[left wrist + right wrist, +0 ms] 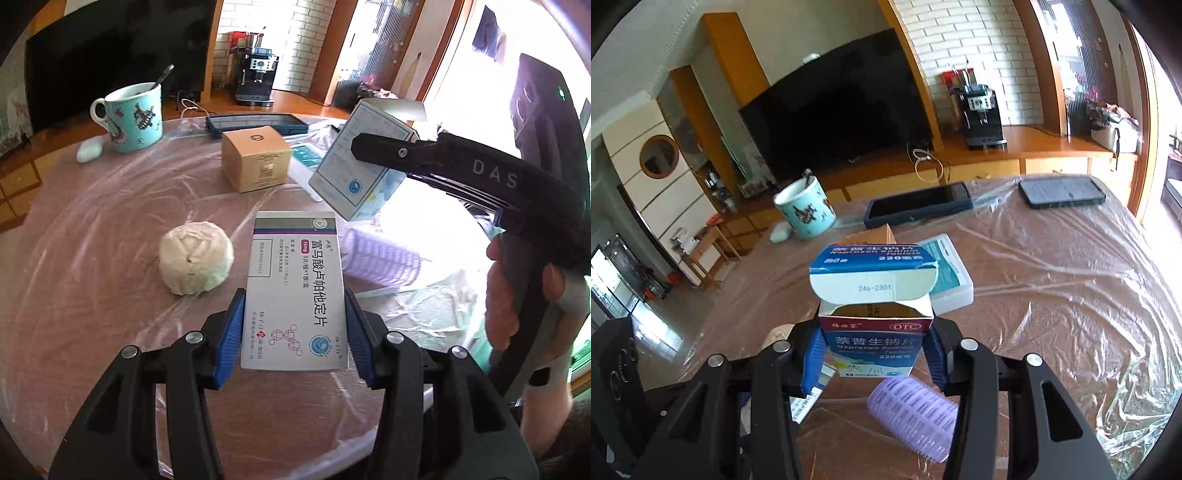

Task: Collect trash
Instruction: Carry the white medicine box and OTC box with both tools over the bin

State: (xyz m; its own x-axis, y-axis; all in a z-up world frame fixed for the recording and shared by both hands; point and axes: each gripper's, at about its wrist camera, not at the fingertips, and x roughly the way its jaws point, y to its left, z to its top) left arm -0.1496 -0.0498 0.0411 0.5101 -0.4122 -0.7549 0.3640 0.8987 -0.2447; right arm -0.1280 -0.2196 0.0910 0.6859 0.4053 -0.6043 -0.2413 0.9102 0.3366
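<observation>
The round, plastic-wrapped wooden surface (92, 229) carries a crumpled white paper ball (196, 257) at the left of the left wrist view, with a flat white cardboard medicine box (295, 291) just to its right, clamped between the pads of the left tool (295, 332). A lilac ribbed plastic hair roller (380, 258) lies right of that box. Behind them stands a small brown cardboard cube box (256, 158), and behind it a dark flat phone (258, 123). A turquoise ceramic mug (131, 118) with a spoon in it stands far left, a small white earbud case (89, 149) beside it. At right the right tool (873, 350) grips a blue-and-white open-flapped medicine carton (873, 332) above the surface.
</observation>
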